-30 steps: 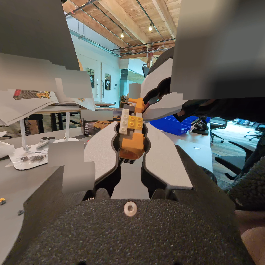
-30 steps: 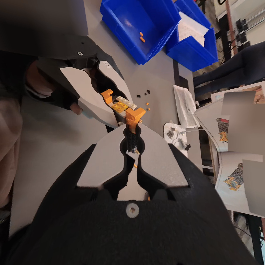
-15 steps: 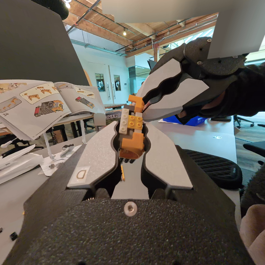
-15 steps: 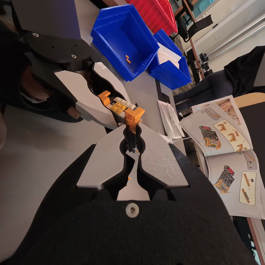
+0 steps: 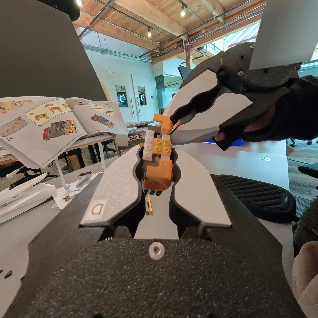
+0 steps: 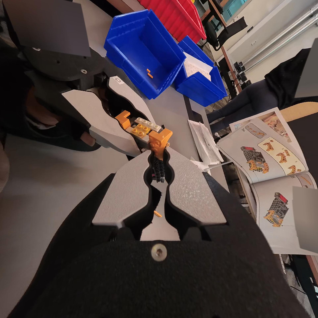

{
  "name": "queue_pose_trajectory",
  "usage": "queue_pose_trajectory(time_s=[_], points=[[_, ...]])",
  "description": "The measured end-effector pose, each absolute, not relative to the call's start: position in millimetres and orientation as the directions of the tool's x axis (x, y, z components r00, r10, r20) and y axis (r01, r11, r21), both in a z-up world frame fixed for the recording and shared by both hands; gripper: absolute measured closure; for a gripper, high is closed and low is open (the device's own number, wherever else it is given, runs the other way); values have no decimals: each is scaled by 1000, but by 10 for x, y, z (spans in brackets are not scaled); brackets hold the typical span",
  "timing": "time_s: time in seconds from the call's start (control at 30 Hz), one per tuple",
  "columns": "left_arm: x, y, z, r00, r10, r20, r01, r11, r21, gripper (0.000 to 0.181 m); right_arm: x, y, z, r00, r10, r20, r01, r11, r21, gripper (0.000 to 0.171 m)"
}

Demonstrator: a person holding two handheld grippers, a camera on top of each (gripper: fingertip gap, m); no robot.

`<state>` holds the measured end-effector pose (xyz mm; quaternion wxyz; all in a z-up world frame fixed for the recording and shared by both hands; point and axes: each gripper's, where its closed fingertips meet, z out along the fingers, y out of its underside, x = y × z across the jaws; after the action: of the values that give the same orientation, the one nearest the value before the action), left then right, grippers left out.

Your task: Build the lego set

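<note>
While both grippers clamp studded lego assembly (image 5: 159, 154), plastic glossy

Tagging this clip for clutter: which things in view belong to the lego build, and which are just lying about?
In use:
- lego assembly, clamped by left gripper and right gripper
- open instruction booklet
- loose orange piece on the table

Lying about:
- blue bins
- red bin
- black mesh chair
- plastic bags
</note>
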<state>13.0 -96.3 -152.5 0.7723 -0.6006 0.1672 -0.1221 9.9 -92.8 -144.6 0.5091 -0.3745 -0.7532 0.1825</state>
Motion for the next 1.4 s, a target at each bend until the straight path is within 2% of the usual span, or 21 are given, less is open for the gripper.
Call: queue_pose_trajectory(time_s=[0.17,0.47,0.7,0.87,0.97,1.03,1.17,1.23,1.3,1.4], points=[[160,-953,-1525,892,-439,-106,0,235,-972,151,134,-921,-1460,-213,748,628,375,656,-655,162],[280,-939,-1573,863,-489,-129,-27,210,-977,151,489,-799,-1451,-315,823,472,352,564,-747,136],[533,-977,-1626,802,-538,-260,-161,225,-961,151,549,-845,-1829,-459,759,462,318,625,-712,118],[675,-979,-1688,747,-583,-319,-235,218,-947,151,532,-910,-1911,-496,728,473,277,649,-709,117],[734,-959,-1741,723,-602,-339,-271,205,-941,151,550,-947,-1962,-511,725,461,248,638,-729,130],[750,-943,-1783,709,-619,-338,-286,187,-940,151,562,-935,-2001,-500,736,456,235,622,-747,131],[760,-904,-1833,688,-654,-316,-287,156,-945,148,595,-934,-2070,-478,798,367,219,513,-830,133],[734,-916,-1827,662,-696,-278,-262,133,-956,136,628,-939,-2072,-466,846,259,206,388,-898,134],[658,-939,-1851,626,-763,-160,-201,40,-979,135,678,-906,-2046,-438,892,112,192,215,-958,134],[603,-939,-1944,535,-840,92,-71,-153,-986,139,737,-927,-1992,-427,903,-52,151,15,-988,135]])
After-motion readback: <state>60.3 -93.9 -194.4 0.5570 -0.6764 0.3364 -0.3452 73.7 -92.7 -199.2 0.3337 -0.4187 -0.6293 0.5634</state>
